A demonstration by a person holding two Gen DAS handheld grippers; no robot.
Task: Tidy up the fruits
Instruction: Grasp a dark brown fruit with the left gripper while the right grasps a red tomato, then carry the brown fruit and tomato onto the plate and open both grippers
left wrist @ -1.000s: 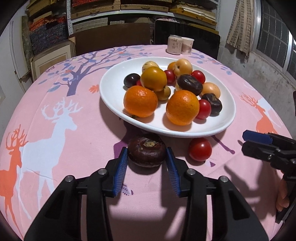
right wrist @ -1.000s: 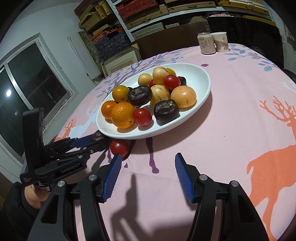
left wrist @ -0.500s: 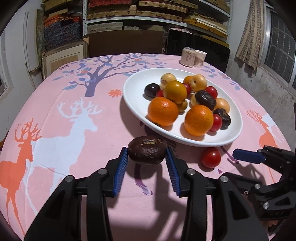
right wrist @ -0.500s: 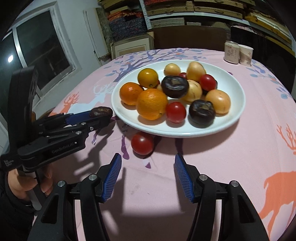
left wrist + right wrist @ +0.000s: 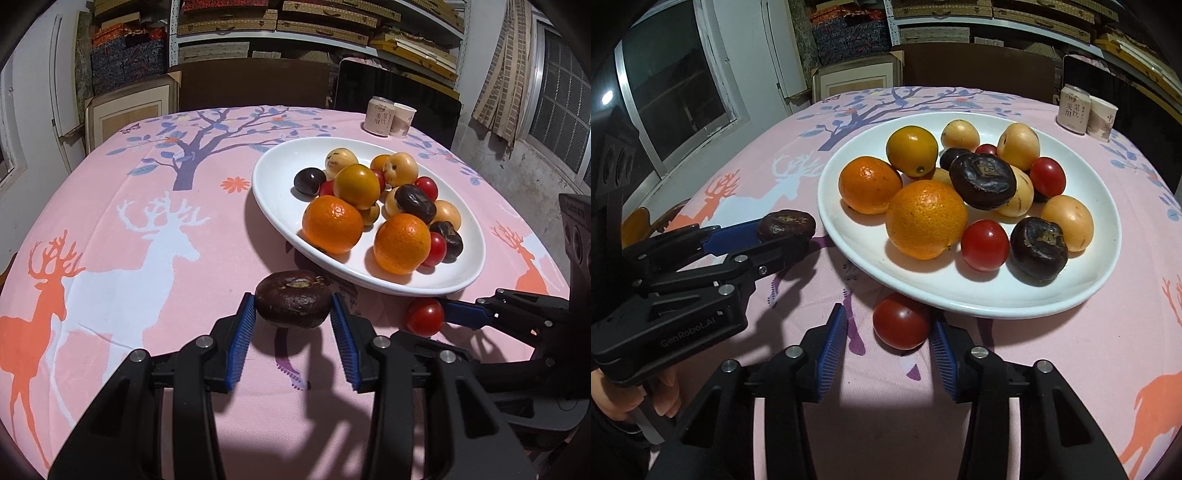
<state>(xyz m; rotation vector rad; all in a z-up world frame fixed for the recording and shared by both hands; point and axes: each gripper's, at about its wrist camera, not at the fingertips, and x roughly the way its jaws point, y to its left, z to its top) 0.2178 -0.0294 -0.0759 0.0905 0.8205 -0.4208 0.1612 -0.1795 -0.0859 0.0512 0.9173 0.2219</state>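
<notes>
- Shelves (image 5: 280, 22) stacked with boxes are filling the wall behind the pink deer-print tabletop (image 5: 122, 236) I am working over.
- On my left, I am holding the left gripper (image 5: 293, 325) above the cloth, its blue jaws pinching a dark wrinkled fruit (image 5: 293, 303) from both sides, just short of the near rim of the white plate (image 5: 469, 273).
- From the right wrist view, a hand (image 5: 613, 402) is wrapping the left gripper's handle at the picture's lower left.
- Further right, the plate is carrying oranges (image 5: 332, 229), yellow fruits (image 5: 1018, 146), red tomatoes (image 5: 984, 245) and more dark fruits (image 5: 982, 181), all heaped together.
- Behind the plate, a can (image 5: 379, 116) and a paper cup (image 5: 403, 119) are standing side by side.
- On my right, the right gripper (image 5: 888, 334) is straddling a loose red tomato (image 5: 901, 321) lying on the tabletop just beside the plate's near edge; its jaws have just been closing, one pad (image 5: 940, 341) is meeting the tomato and a small gap is showing at the other.
</notes>
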